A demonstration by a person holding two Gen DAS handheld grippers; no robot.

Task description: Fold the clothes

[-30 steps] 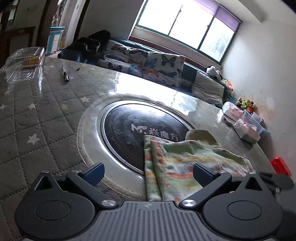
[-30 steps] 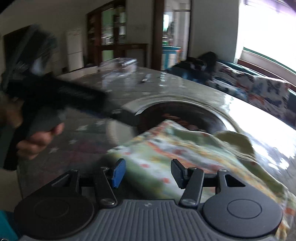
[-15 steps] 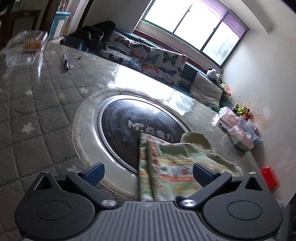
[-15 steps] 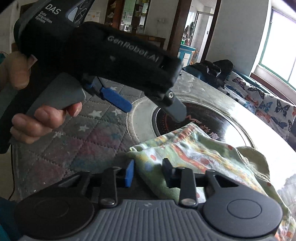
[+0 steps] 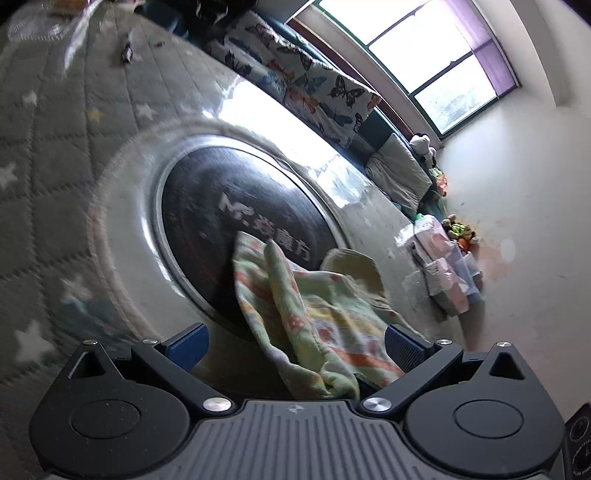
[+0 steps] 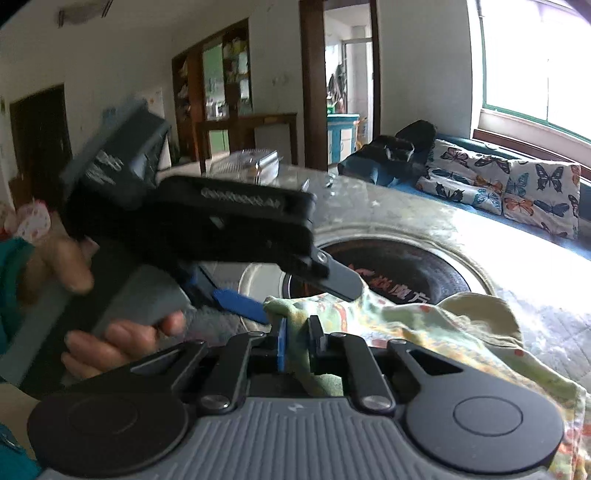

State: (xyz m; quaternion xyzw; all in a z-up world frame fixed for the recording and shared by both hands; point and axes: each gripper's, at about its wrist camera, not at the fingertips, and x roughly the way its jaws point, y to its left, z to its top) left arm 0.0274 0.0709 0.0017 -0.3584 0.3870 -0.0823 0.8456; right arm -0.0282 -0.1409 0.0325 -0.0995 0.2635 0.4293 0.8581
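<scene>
In the left wrist view, the left part of the frame is filled by the counter [image 5: 48, 192], which wears a grey quilted cover with pale stars under a shiny clear sheet. At the upper left lies a clear plastic box [image 5: 40, 22], blurred, and a small dark object [image 5: 127, 53] beside it that I cannot identify. In the middle of the counter is a round dark plate [image 5: 229, 221] with white letters, framed by a metal ring. The garment [image 5: 314, 317], light green with orange and red patterns, lies from the lower edge of this plate toward the lower centre of the frame. The left tool [image 5: 295, 343] has its jaws spread wide; the cloth lies between them, bunched close to the tool body, and the pads do not press on it. To the right of centre a sofa with butterfly cushions [image 5: 317, 92] runs along the counter, under a large window [image 5: 424, 55]. At the right edge stand plastic boxes [image 5: 447, 273] and small toys [image 5: 460, 232] near a pale wall.

In the right wrist view, a hand [image 6: 110, 332] at the left holds the left tool's black body. Behind it are a dark door [image 6: 40, 140], shelves [image 6: 221, 85] and an open doorway [image 6: 347, 74]. In the lower centre the right tool [image 6: 297, 343] is closing, and its narrow jaws pinch a fold of the garment. The cloth spreads to the lower right over the counter, with the sofa and the window at the right.
</scene>
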